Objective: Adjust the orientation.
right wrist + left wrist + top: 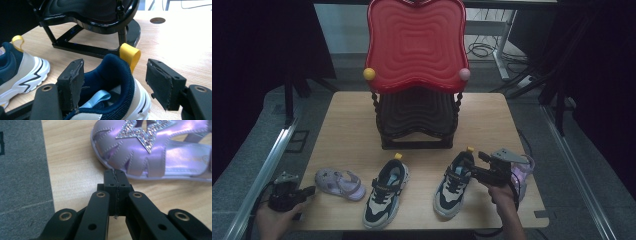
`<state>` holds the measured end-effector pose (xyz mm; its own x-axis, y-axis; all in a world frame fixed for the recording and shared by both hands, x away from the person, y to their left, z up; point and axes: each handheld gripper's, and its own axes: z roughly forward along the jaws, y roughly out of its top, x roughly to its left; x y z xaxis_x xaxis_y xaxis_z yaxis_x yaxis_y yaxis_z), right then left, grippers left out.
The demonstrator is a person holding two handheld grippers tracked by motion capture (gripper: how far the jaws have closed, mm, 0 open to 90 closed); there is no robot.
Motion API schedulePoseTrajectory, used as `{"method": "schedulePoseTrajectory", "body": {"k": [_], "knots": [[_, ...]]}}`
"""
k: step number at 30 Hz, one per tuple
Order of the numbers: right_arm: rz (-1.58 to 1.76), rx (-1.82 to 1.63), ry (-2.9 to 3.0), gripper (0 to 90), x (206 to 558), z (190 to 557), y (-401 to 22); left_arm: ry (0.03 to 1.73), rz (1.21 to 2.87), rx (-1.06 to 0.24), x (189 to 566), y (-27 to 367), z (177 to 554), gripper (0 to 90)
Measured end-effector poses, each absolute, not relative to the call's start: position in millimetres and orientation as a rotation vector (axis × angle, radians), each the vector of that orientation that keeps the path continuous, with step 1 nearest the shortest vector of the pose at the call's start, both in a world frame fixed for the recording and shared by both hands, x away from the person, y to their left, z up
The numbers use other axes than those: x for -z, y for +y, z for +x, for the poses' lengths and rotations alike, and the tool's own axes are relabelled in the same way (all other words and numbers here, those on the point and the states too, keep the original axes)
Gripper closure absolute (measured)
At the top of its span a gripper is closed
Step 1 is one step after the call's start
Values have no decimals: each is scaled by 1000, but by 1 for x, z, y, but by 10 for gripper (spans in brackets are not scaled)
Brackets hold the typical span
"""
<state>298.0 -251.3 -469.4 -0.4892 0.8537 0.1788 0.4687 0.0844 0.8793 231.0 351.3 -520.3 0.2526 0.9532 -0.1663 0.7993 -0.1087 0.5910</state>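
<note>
My left gripper [114, 176] is shut with nothing in it, its tips just short of the toe of a purple sandal [150, 152] with a glitter star. In the high view that left gripper [308, 191] lies at the table's front left corner, pointing at the sandal [339, 184]. My right gripper [117, 82] is open, one jaw on each side of the heel collar of a navy, beige and white sneaker [117, 72] with a yellow pull tab. The right pad [160, 85] stands apart from the heel. From above, the right gripper [472, 168] sits at the heel of the right-hand sneaker [452, 187].
A matching second sneaker [384, 192] lies between the sandal and the held-around sneaker. Another purple sandal [523, 172] sits behind my right hand near the table's right edge. A red and black two-tier rack [417, 75] stands mid-table on the wooden table [352, 125].
</note>
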Motion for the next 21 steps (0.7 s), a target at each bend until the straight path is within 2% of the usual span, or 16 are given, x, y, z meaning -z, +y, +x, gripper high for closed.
{"method": "schedulePoseTrajectory", "body": {"k": [21], "knots": [[1327, -1385, 1962, 318, 468, 298, -255, 1588, 1977, -349, 519, 347, 266, 900]]}}
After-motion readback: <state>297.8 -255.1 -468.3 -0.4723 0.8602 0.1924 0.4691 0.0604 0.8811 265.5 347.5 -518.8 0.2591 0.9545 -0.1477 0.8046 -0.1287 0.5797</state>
